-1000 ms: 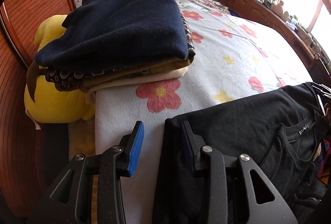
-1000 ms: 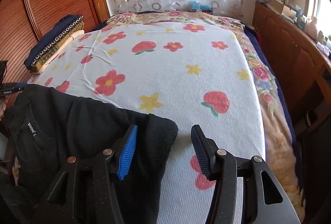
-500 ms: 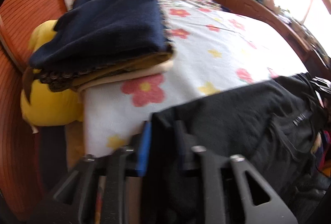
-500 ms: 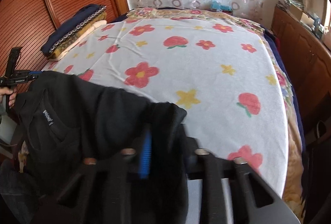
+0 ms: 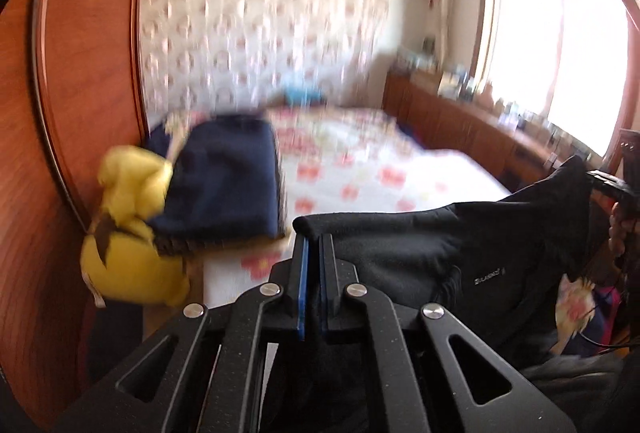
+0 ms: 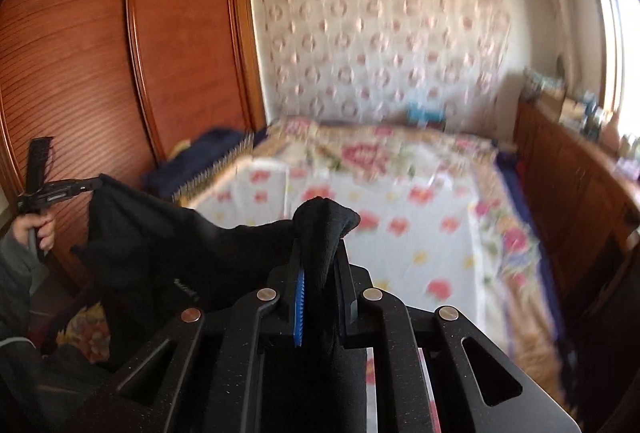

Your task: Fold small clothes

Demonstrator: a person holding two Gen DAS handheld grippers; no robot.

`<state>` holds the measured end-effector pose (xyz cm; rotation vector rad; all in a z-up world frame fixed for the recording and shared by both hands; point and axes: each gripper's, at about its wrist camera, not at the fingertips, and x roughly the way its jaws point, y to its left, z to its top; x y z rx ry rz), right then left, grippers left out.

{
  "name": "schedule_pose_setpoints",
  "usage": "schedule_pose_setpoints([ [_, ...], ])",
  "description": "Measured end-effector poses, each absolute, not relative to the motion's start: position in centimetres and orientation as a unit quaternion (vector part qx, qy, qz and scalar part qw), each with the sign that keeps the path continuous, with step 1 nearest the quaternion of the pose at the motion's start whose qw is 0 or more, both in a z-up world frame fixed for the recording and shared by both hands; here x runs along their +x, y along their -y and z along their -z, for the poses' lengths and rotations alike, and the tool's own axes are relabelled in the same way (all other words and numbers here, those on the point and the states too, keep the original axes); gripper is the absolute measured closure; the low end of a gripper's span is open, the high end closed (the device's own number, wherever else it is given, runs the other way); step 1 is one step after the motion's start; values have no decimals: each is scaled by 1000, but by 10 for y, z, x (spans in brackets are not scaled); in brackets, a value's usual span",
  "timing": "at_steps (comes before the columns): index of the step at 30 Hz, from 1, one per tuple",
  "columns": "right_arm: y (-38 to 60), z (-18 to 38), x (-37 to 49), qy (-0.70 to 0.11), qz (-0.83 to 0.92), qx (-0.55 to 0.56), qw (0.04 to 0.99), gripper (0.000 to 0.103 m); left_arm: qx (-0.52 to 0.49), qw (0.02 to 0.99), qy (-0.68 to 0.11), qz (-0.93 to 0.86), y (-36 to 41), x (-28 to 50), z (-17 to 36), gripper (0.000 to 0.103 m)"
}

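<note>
The black garment point(image 5: 472, 265) hangs stretched between the two tools, lifted clear of the bed point(image 5: 400, 177). The left tool point(image 5: 312, 253) is closed tight on one corner of it: the cloth's rolled edge sits on top of the tips and the rest passes down between the blue pads point(image 5: 301, 297), with the main body sagging away to the right of that tool, a small printed label showing on its face. At the far right end of the cloth in the left wrist view, the right tool point(image 5: 608, 185) is seen side-on with the fabric's other corner pulled up to it.

In the right wrist view the right tool point(image 6: 320, 257) has its jaws closing on the garment point(image 6: 168, 253), a bunched fold of black cloth standing up above the tips and filling the gap beside the blue pad point(image 6: 299, 313). From there the cloth runs left to the left tool point(image 6: 56, 191), gripped by a hand point(image 6: 38, 231) in a grey sleeve.

Beyond the garment the bed carries a white sheet with red flowers. At the bed's near left corner lies a folded stack point(image 5: 228, 181) topped by a navy piece, and a yellow plush toy point(image 5: 128, 229) is wedged between that stack and the reddish wooden wardrobe point(image 5: 80, 113). Motion blur softens the far end of the bed in both views
</note>
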<state>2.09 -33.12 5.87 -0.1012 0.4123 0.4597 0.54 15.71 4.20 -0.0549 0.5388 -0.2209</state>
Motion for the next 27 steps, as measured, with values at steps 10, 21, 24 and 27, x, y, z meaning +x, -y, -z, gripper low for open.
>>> schedule_pose_setpoints([
  [10, 361, -169, -68, -40, -216, -69, 973, 92, -10, 991, -89, 98, -165, -65, -160, 98],
  [21, 383, -239, -113, 44, -175, -96, 979, 92, -2, 994, 5, 111, -153, -71, -226, 98],
  [24, 383, -240, -103, 35, -157, -100, 982, 92, -10, 994, 3, 111, -152, -54, -226, 98],
  [27, 360, -227, -93, 18, -151, -96, 984, 92, -19, 994, -19, 105, -145, -25, -213, 98],
])
